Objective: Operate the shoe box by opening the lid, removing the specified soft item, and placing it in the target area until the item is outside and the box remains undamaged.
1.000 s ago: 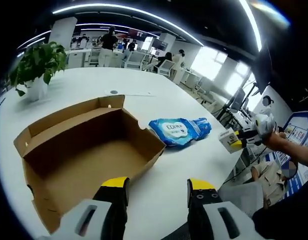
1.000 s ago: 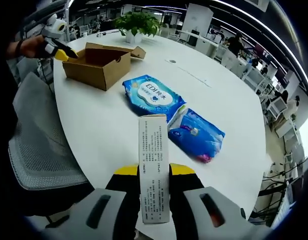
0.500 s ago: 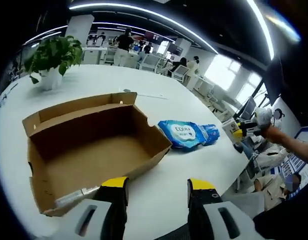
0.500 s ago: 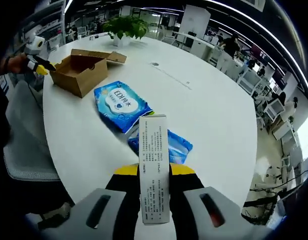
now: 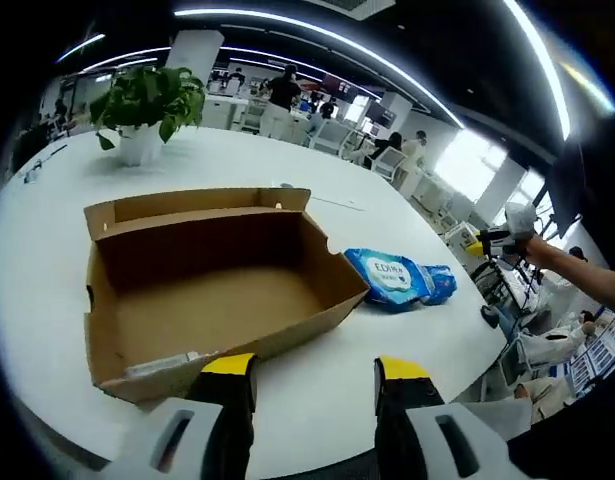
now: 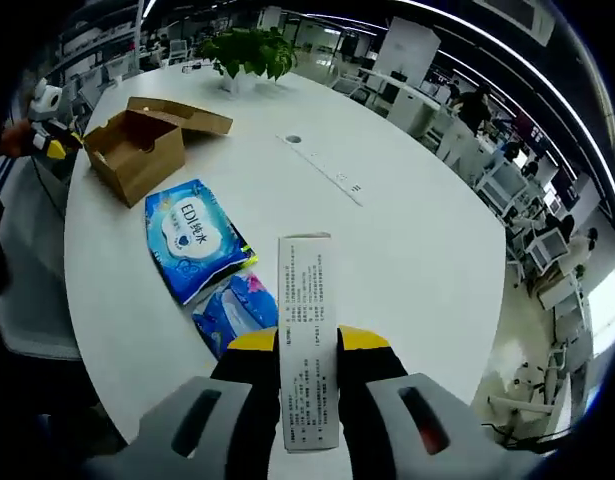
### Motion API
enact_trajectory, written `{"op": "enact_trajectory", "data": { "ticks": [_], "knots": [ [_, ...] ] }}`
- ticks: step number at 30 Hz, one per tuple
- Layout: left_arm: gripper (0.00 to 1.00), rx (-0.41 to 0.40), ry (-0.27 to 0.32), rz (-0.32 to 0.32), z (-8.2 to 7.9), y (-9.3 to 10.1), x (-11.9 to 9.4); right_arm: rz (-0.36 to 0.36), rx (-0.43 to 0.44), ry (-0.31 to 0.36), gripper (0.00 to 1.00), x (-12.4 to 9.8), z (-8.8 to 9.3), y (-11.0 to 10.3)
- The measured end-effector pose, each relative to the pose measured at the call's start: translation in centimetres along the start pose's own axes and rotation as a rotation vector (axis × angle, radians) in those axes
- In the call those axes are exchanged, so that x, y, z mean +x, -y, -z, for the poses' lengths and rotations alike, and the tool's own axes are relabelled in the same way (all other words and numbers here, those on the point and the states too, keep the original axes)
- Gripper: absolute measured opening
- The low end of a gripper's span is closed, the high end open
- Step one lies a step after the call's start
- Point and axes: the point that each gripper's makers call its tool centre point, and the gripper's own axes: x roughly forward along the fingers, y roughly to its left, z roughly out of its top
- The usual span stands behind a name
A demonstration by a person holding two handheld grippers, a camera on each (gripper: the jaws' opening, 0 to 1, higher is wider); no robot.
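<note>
The brown shoe box [image 5: 217, 290] stands open on the white table [image 5: 317, 210], lid flap upright at its back. A small pale item [image 5: 162, 365] lies inside along the near wall. My left gripper [image 5: 315, 372] hovers open just in front of the box, nothing between its jaws. A blue wipes pack [image 5: 392, 280] lies right of the box. My right gripper [image 6: 307, 342] is shut on a slim white printed carton [image 6: 307, 330], held above the table beside the wipes pack [image 6: 192, 235] and a smaller blue pouch [image 6: 237, 305]. The box [image 6: 137, 145] sits far left there.
A potted plant [image 5: 147, 105] stands behind the box, also the plant [image 6: 247, 50] at the table's far side. The right gripper [image 5: 495, 240] shows in a hand past the table edge. Office desks, chairs and people fill the background.
The right gripper has carried the white carton further along the table, away from the box. The left gripper's view has swung so the box sits more central. Packs on the table lie unmoved.
</note>
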Motion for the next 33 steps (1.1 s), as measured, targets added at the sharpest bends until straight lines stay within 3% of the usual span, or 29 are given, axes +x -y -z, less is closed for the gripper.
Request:
{"op": "enact_trajectory", "data": {
  "ticks": [7, 16, 24, 33],
  "knots": [
    [0.47, -0.029, 0.010, -0.037, 0.5, -1.4, -1.1, -0.027, -0.049, -0.032, 0.18, 2.9, -0.6, 0.8],
    [0.47, -0.057, 0.026, -0.072, 0.8, -2.3, -2.2, -0.079, -0.134, -0.073, 0.18, 5.9, -1.2, 0.0],
    [0.47, -0.075, 0.031, -0.096, 1.2, -2.9, -2.9, -0.123, -0.287, -0.127, 0.18, 8.5, -1.3, -0.6],
    [0.47, -0.097, 0.039, -0.125, 1.5, -3.5, -4.0, -0.174, -0.384, -0.170, 0.18, 10.9, -1.0, -1.4]
  ]
}}
